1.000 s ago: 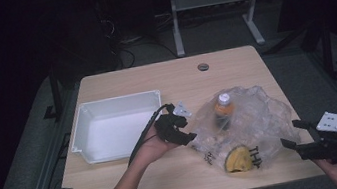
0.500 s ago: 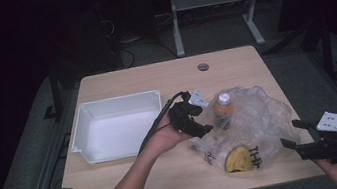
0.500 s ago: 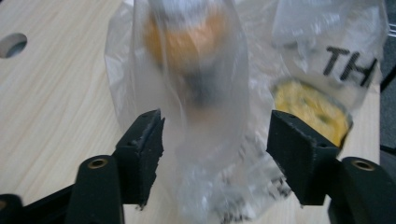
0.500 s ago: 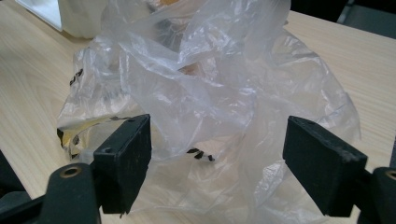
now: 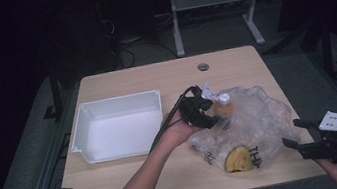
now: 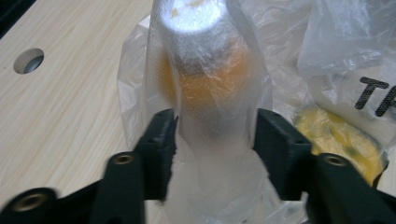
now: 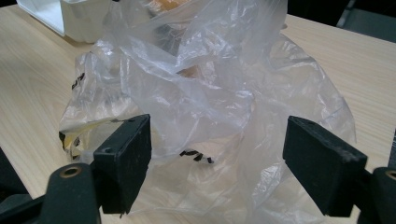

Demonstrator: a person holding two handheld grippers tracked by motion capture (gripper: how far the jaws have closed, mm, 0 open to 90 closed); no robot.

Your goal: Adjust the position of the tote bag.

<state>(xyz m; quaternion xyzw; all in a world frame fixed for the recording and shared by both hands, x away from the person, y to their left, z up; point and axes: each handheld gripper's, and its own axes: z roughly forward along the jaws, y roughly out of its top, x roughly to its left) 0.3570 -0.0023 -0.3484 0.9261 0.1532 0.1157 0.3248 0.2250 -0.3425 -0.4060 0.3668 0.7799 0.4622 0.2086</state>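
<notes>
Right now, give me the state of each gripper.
Left gripper: jaws just closing, now shut on the orange bottle through the plastic bag.
Right gripper: jaws open, holding nothing, bag in front.

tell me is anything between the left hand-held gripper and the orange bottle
Yes: the clear plastic bag. The orange bottle sits inside it, so the left hand-held gripper, whose jaws have just been closing, has the film between both jaws and the bottle.
</notes>
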